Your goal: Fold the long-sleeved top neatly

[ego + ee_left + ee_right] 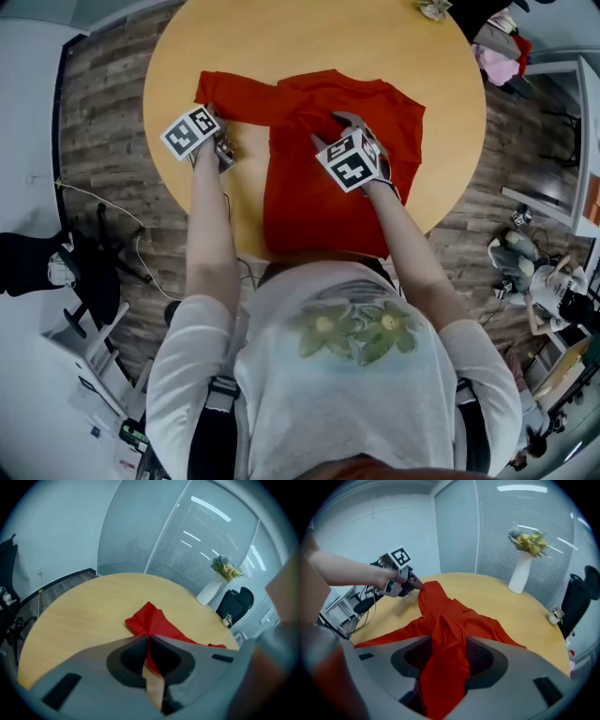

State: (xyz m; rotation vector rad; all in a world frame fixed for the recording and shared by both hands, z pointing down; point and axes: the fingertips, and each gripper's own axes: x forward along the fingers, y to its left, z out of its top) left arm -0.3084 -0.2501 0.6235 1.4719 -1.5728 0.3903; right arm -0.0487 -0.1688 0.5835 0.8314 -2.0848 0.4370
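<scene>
A red long-sleeved top (319, 187) lies spread on the round yellow table (309, 47), one sleeve stretched out to the left. My left gripper (223, 150) is at that sleeve's lower edge. In the left gripper view my left gripper (148, 637) is shut on a thin fold of the red sleeve (152, 620). My right gripper (349, 120) is over the top's chest. In the right gripper view my right gripper (443, 644) stands wide, with a loose ridge of red cloth (450, 620) between its jaws. The left gripper (410, 584) shows there too, at the sleeve.
A white vase of flowers (521, 571) stands at the table's far edge, with a small object (554, 616) near it. A black office chair (581, 602) stands beyond the table. The wooden floor around the table holds cables, chairs and bags.
</scene>
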